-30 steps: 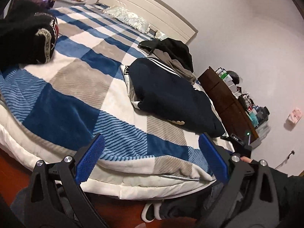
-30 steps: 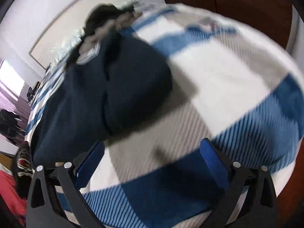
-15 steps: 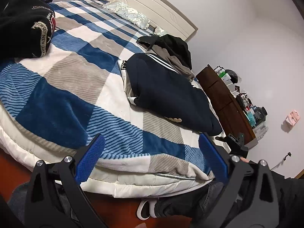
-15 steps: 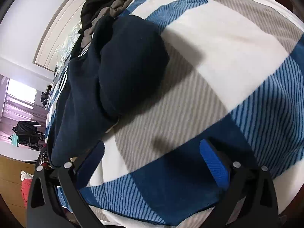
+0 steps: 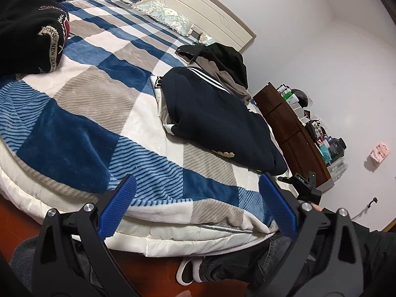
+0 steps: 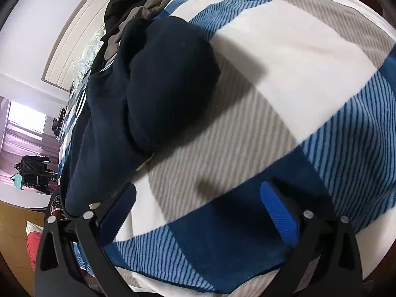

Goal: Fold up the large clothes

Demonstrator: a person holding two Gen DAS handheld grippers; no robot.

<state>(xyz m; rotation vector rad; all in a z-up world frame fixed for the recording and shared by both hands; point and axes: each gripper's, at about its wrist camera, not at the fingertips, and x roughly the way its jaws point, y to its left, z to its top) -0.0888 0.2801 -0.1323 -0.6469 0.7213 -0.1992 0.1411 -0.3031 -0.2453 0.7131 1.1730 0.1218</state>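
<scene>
A navy garment with white stripes lies folded on the blue, white and grey checked blanket of the bed; it also shows in the right wrist view. My left gripper is open and empty, held off the bed's near edge. My right gripper is open and empty, low over the blanket, just right of the navy garment. The right gripper's body shows at the bed's right corner in the left wrist view.
A pile of black and grey clothes lies behind the navy garment. A black garment with lettering sits at the far left of the bed. A brown dresser with clutter stands right of the bed. My legs are below the bed's edge.
Both grippers have pulled back from the navy garment toward the bed's near edge. The right wrist view has steadied. Both stay open and empty.
</scene>
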